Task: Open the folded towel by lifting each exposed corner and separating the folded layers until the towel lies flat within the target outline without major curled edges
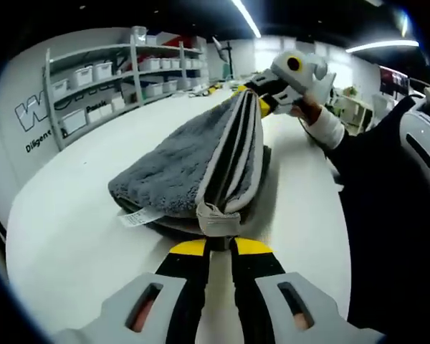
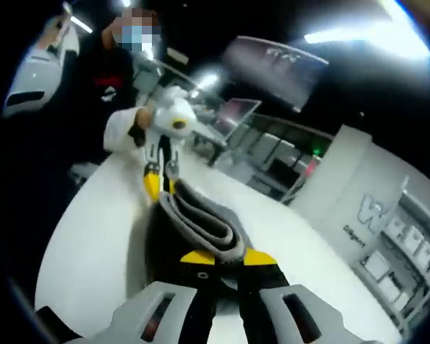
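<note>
Both grippers clamped on the folded grey towel (image 1: 201,161): left gripper (image 1: 218,246) biting the near bound edge, right gripper (image 1: 261,100) pinching the far end. Towel lifted and stretched taut between them above the white table (image 1: 72,215), layers hanging edge-on, likely to shake folds apart. Label tag (image 1: 137,217) dangling at the lower side. Shelving with bins (image 1: 115,75) beyond the table's far edge.

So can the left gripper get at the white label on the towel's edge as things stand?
Probably not yet: the left gripper is shut on the towel corner. The label lies exposed just beside it on the table, nothing covering it.
</note>
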`<move>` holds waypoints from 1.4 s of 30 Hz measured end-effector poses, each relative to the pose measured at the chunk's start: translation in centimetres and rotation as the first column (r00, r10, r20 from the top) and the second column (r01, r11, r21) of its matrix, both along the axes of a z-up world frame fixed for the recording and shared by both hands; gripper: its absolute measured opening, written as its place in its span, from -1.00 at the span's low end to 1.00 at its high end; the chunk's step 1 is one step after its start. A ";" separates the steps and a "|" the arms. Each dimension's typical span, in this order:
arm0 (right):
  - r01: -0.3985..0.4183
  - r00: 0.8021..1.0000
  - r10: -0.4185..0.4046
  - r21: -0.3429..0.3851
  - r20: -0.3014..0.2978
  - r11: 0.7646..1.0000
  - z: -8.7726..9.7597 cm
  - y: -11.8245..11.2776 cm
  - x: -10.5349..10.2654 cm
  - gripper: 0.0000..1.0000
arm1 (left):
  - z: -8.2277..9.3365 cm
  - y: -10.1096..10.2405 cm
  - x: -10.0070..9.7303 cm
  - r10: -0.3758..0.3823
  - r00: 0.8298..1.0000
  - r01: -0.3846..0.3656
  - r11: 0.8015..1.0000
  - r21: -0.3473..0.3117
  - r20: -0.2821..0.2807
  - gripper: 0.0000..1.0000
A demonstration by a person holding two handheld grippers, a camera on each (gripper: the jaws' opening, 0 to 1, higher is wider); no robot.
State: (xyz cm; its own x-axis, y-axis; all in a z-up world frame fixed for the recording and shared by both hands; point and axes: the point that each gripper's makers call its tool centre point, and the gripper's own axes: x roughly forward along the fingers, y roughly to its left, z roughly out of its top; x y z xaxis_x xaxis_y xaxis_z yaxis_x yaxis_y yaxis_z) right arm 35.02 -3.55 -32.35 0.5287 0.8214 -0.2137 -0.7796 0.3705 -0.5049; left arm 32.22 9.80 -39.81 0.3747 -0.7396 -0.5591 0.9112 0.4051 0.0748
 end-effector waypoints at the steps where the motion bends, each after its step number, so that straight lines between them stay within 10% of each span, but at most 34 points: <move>1: 0.004 1.000 -0.004 0.026 -0.021 1.000 0.1 0.0 0.1 -0.94 | 0.1 0.0 0.0 0.004 1.000 -0.004 1.000 -0.001 0.007 -0.66; 13: 0.056 0.990 -0.039 0.123 -0.136 0.991 0.2 0.7 0.6 -0.95 | 1.6 1.7 1.2 0.046 0.998 -0.044 0.998 -0.043 0.038 -0.59; 24: 0.133 0.946 -0.039 0.277 -0.322 0.952 0.7 1.0 1.5 -0.96 | 2.1 0.8 3.1 0.034 0.978 -0.032 0.999 -0.013 0.204 -0.27; 37: 0.206 0.879 0.004 0.386 -0.477 0.899 0.6 1.1 2.1 -0.96 | 4.0 0.3 4.6 0.077 0.933 -0.072 0.997 -0.028 0.352 -0.18; 42: 0.208 0.874 0.008 0.389 -0.485 0.897 0.4 1.3 2.1 -0.96 | 5.0 0.3 5.2 0.063 0.880 -0.069 0.998 -0.003 0.471 -0.08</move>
State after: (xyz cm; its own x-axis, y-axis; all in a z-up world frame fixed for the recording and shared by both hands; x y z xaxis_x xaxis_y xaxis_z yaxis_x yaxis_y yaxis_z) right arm 37.08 -2.23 -31.96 0.5396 0.8355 -0.1042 -0.8259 0.5493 0.1273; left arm 37.43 10.10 -34.83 0.6438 -0.6976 -0.3143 0.7385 0.4591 0.4938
